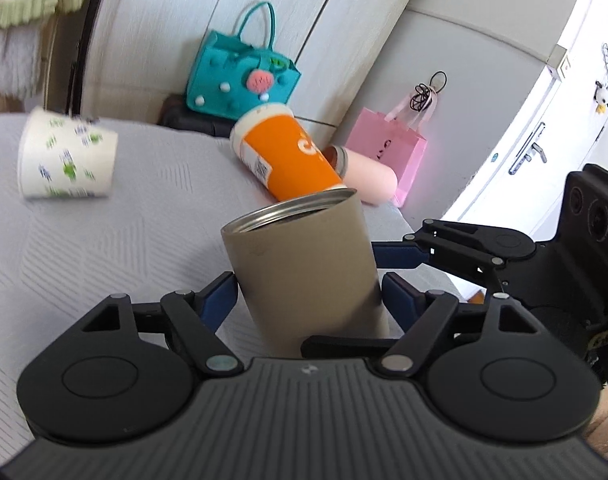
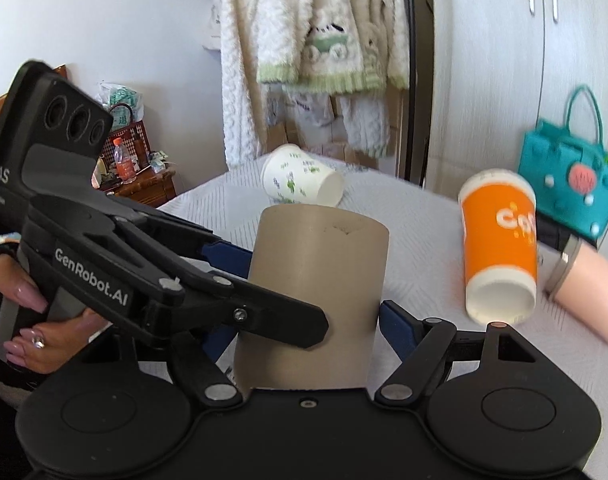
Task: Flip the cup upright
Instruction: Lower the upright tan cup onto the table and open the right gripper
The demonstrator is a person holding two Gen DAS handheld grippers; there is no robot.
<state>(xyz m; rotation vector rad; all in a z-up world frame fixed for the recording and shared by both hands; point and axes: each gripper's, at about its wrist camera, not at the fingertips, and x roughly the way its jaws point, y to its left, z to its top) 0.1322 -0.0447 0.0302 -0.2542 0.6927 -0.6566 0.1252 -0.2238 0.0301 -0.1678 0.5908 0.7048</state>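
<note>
Gripped low on its sides by both claws, the tan cup (image 1: 304, 268) stands nearly upright with its metal rim on top, leaning a little; the left claw (image 1: 309, 292) and right claw (image 2: 307, 316) each pinch it. Setting it down and letting go looks to be what is left. The bench (image 1: 84, 256) has bare room on the left; its edge lies close on the right, with an orange cup (image 1: 288, 156) just behind.

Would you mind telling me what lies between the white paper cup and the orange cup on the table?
Only bare grey tablecloth separates the white paper cup from the orange cup; the left wrist view shows it.
</note>
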